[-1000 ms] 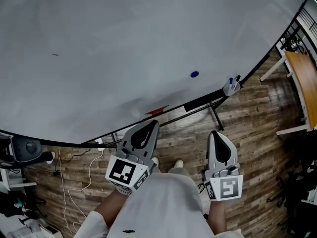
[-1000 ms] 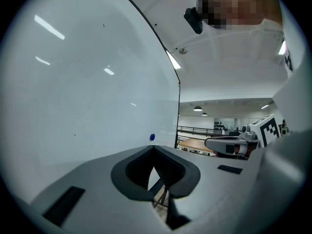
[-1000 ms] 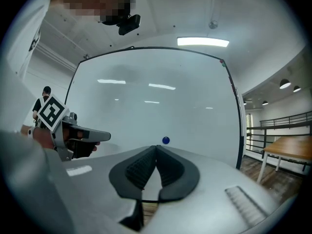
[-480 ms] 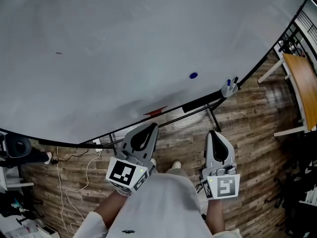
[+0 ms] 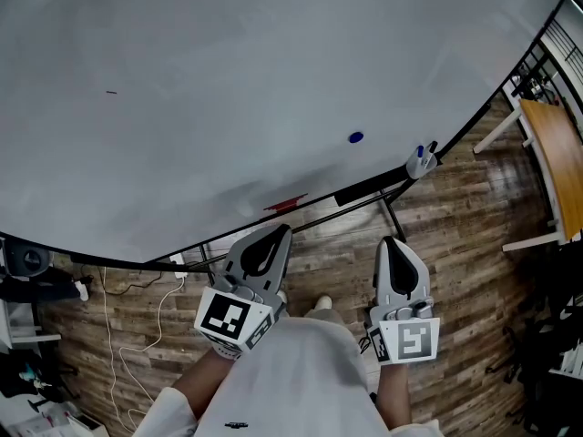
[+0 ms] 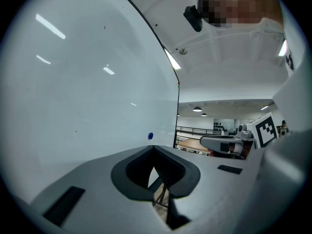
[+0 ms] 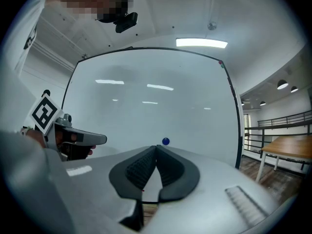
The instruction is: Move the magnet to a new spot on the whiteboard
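Magnet (image 5: 355, 137) clings low on the whiteboard (image 5: 228, 71), well apart from both tools. Left tool (image 5: 276, 233) and right tool (image 5: 392, 246) hang back, jaws closed and empty (right one faces the magnet).

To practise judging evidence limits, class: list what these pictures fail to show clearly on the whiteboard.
Head view: whiteboard top and left cut off by the frame.
Head view: red item at its lower edge, too small to identify.
Head view: dark mark, too small to read.
Left gripper view: magnet only a tiny dot.
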Demonstrator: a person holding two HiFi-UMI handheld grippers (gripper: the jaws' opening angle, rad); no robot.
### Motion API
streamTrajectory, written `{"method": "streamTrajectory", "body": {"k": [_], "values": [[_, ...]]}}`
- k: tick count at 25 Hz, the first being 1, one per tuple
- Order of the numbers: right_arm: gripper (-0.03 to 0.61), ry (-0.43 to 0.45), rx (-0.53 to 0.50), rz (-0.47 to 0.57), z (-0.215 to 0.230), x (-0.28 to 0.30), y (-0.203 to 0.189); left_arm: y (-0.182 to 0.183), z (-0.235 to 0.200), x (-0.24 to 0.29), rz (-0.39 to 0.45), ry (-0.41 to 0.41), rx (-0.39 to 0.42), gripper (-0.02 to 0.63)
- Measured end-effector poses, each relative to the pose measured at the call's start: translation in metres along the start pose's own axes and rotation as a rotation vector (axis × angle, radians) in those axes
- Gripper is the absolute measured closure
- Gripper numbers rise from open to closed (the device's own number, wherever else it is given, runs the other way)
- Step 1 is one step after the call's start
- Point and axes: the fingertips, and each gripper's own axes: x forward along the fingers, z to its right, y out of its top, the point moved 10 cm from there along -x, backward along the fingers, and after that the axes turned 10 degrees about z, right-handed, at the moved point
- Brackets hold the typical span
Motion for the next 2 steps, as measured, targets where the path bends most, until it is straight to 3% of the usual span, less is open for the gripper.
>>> {"method": "streamTrajectory", "body": {"k": [2], "values": [[0.568, 0.001, 0.006, -0.003, -0.0011, -0.0007, -0.0010, -0.0001, -0.0002, -0.0006, -0.002, -0.001, 0.001, 0.607]]}}
